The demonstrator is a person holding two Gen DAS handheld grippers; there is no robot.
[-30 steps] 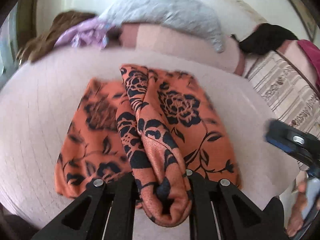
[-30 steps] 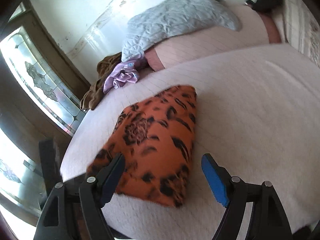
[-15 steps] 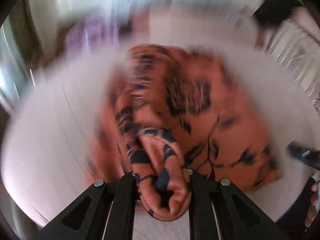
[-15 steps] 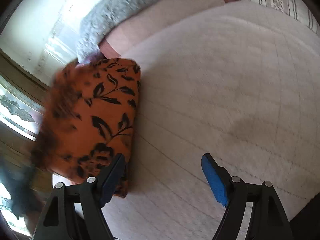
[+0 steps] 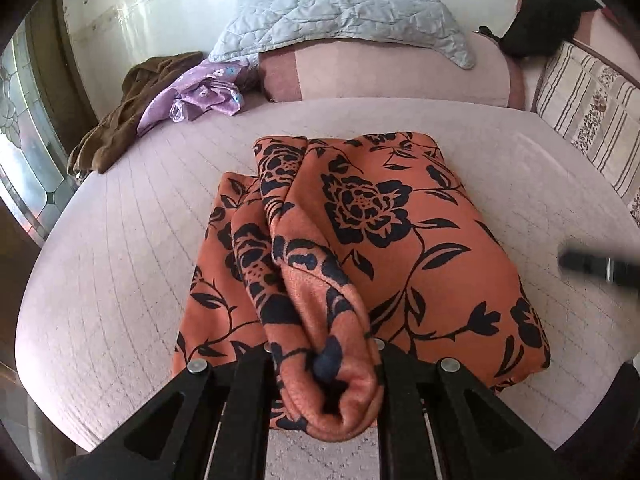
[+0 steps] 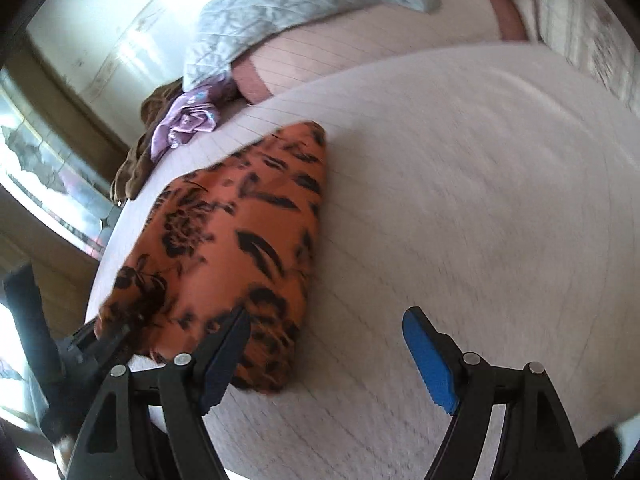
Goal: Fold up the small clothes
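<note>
An orange garment with a black flower print (image 5: 372, 232) lies folded on the pale bed cover. My left gripper (image 5: 324, 364) is shut on a bunched fold of it at the near edge, lifting that fold off the pile. In the right wrist view the same garment (image 6: 240, 240) lies to the left, and my right gripper (image 6: 324, 356) stands open over the bare cover beside its near right corner. Its blue pads (image 6: 430, 364) hold nothing. The right gripper's tip (image 5: 596, 266) shows as a dark blur at the right edge of the left wrist view.
A grey quilted pillow (image 5: 340, 12) lies on a pink bolster (image 5: 384, 72) at the head of the bed. A purple cloth (image 5: 196, 94) and a brown garment (image 5: 120, 128) lie at the far left. A striped cushion (image 5: 592, 112) and a black item (image 5: 548, 16) sit at the right.
The left gripper swung with its held fold and settled; the garment now sits more squarely ahead. The right gripper swept right over the cover and came back beside the garment's near corner.
</note>
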